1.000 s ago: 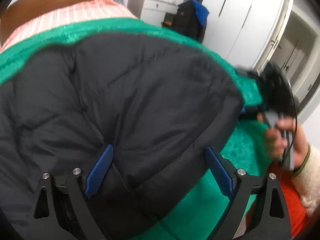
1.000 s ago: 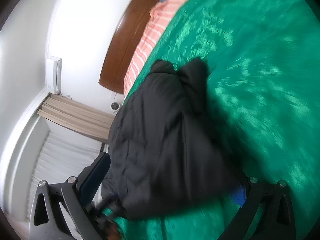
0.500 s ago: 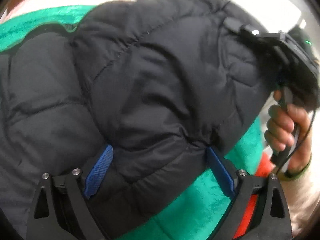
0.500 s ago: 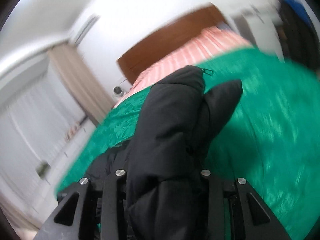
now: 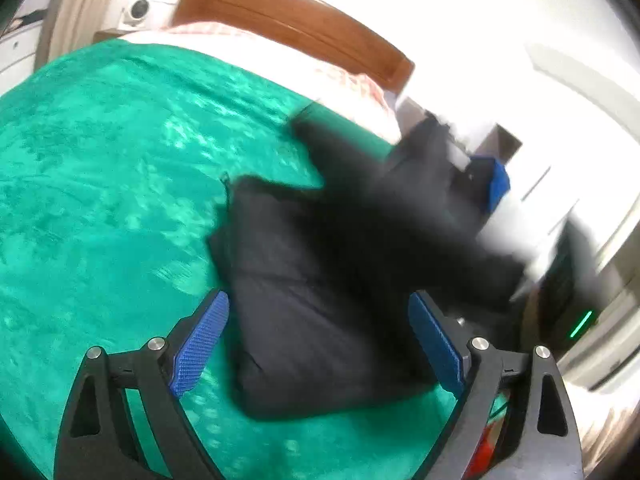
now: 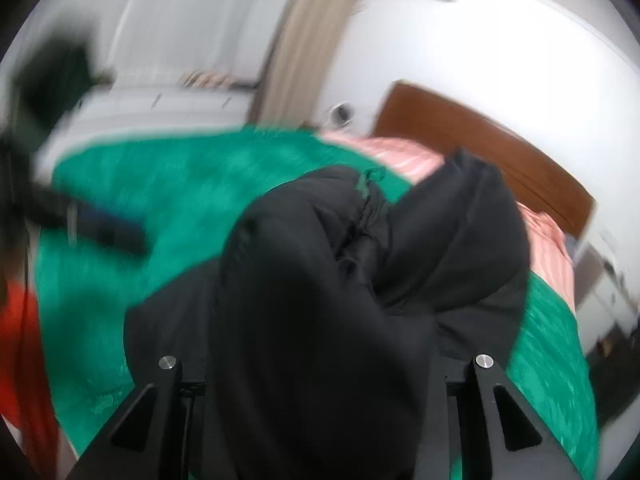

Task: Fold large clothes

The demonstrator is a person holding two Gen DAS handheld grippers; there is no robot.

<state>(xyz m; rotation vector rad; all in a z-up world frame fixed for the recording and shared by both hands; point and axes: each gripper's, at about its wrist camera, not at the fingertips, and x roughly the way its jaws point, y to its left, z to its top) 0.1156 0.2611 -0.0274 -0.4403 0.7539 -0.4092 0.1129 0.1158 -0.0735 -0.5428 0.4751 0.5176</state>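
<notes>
A black puffer jacket (image 5: 320,300) lies bunched on the green blanket (image 5: 100,180) of a bed. My left gripper (image 5: 318,340) is open, its blue pads on either side of the jacket's near part and above it, holding nothing. My right gripper (image 6: 320,364) is shut on a thick fold of the jacket (image 6: 340,300) and holds it up off the blanket (image 6: 160,200), so the cloth hides its fingertips. The jacket's raised part is blurred in the left wrist view.
A wooden headboard (image 5: 288,16) and pink striped bedding (image 6: 400,152) are at the far end of the bed. White wardrobes (image 5: 580,160) stand to the right, curtains (image 6: 304,40) to the left. The left gripper shows blurred in the right wrist view (image 6: 100,232).
My left gripper has pulled back from the jacket and turned toward the headboard. My right gripper, which shut on the jacket half a second ago, has lifted the fold higher and swung it.
</notes>
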